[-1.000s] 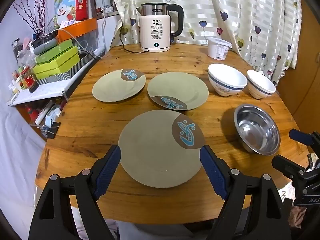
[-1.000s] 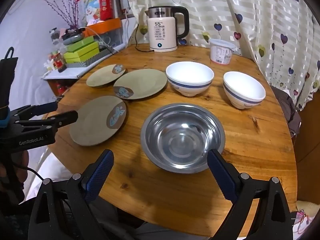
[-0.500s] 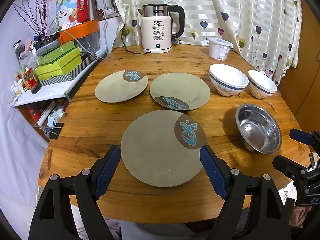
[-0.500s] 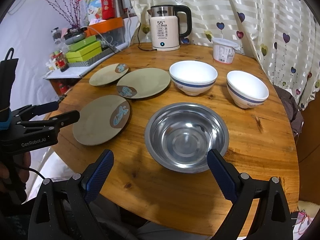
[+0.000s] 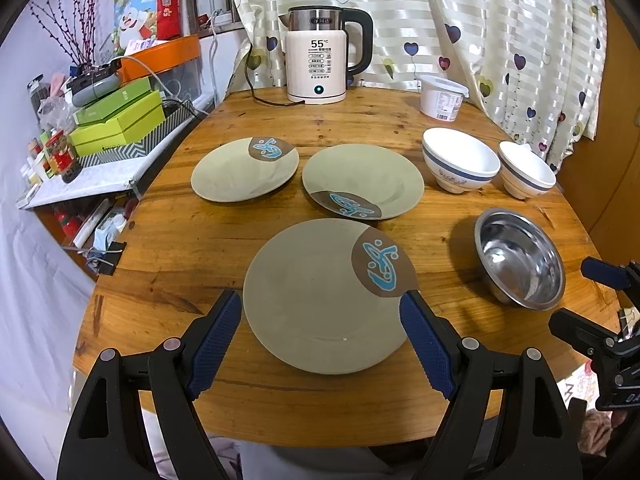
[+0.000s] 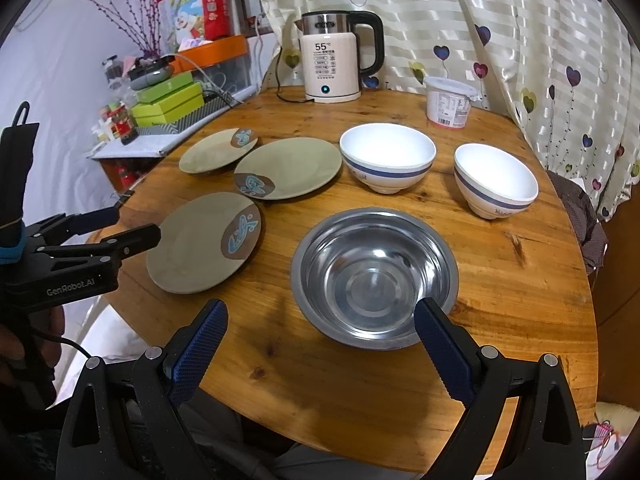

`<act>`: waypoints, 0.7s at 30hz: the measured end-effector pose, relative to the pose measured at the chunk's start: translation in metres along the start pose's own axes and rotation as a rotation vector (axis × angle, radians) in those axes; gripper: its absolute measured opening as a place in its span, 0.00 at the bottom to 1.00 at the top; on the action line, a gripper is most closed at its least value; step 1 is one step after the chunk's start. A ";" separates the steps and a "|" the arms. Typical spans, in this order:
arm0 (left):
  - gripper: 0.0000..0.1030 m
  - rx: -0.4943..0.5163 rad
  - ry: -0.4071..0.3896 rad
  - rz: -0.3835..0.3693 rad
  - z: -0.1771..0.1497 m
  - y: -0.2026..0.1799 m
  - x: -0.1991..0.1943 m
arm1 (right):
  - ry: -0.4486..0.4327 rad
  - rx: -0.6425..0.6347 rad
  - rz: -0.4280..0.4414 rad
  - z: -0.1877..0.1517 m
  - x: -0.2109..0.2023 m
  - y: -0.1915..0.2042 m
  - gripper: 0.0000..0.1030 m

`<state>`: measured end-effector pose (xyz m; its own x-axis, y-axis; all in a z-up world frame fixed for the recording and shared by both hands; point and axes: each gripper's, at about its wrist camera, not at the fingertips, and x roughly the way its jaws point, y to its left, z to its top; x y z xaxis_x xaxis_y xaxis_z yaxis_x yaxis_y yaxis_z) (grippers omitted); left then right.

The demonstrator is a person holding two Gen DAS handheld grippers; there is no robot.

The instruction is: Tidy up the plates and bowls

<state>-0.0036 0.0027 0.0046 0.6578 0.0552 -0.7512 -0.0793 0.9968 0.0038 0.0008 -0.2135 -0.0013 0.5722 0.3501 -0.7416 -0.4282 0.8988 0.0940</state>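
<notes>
Though both grippers gape—left gripper (image 5: 320,308), right gripper (image 6: 320,320)—each hides its dish's near rim.

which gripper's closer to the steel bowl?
Right. The right gripper is open right at the steel bowl, its near rim between the jaws. The left gripper is open at the near plate, off to the bowl's left.

both wrist views look forward over the round table (image 5: 168,248); each sees the 3 plates and 3 bowls.
</notes>
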 end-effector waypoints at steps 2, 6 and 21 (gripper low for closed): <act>0.79 -0.003 0.002 -0.002 0.000 0.000 0.001 | 0.002 0.001 -0.001 0.000 0.000 0.000 0.92; 0.79 -0.010 0.008 -0.011 -0.001 0.002 0.003 | 0.004 0.003 0.000 0.001 0.001 0.001 0.92; 0.79 -0.019 0.023 -0.011 -0.001 0.005 0.007 | 0.000 0.004 0.001 0.003 0.001 0.001 0.92</act>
<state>-0.0003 0.0076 -0.0013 0.6410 0.0430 -0.7663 -0.0865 0.9961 -0.0165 0.0030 -0.2111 -0.0004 0.5719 0.3512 -0.7413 -0.4259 0.8995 0.0975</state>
